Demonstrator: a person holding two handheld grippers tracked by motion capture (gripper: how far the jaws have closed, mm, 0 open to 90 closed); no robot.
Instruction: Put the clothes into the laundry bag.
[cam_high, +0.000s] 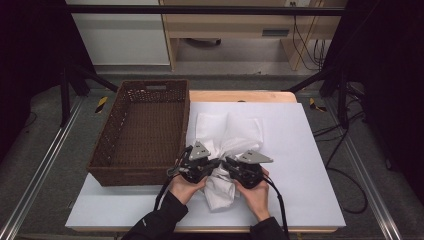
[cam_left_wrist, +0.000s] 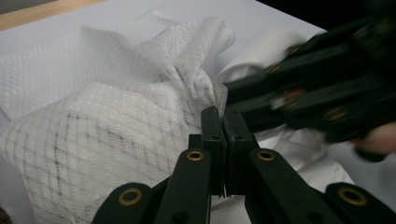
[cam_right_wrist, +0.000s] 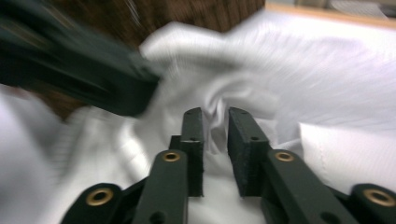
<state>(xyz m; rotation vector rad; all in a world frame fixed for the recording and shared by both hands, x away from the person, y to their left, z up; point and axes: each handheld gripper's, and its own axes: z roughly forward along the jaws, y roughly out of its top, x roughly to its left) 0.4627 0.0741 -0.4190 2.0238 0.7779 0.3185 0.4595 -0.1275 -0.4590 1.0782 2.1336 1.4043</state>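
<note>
With the left gripper (cam_left_wrist: 223, 114) pinched on the white cloth (cam_high: 227, 145) and the right gripper (cam_right_wrist: 215, 116) parted, the bundle could have been dragged unevenly.

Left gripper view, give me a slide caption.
Left gripper shut on white mesh cloth, right gripper close alongside.

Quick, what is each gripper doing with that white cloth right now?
Left gripper: jaws shut on the white cloth.
Right gripper: jaws slightly open, cloth between them.
</note>
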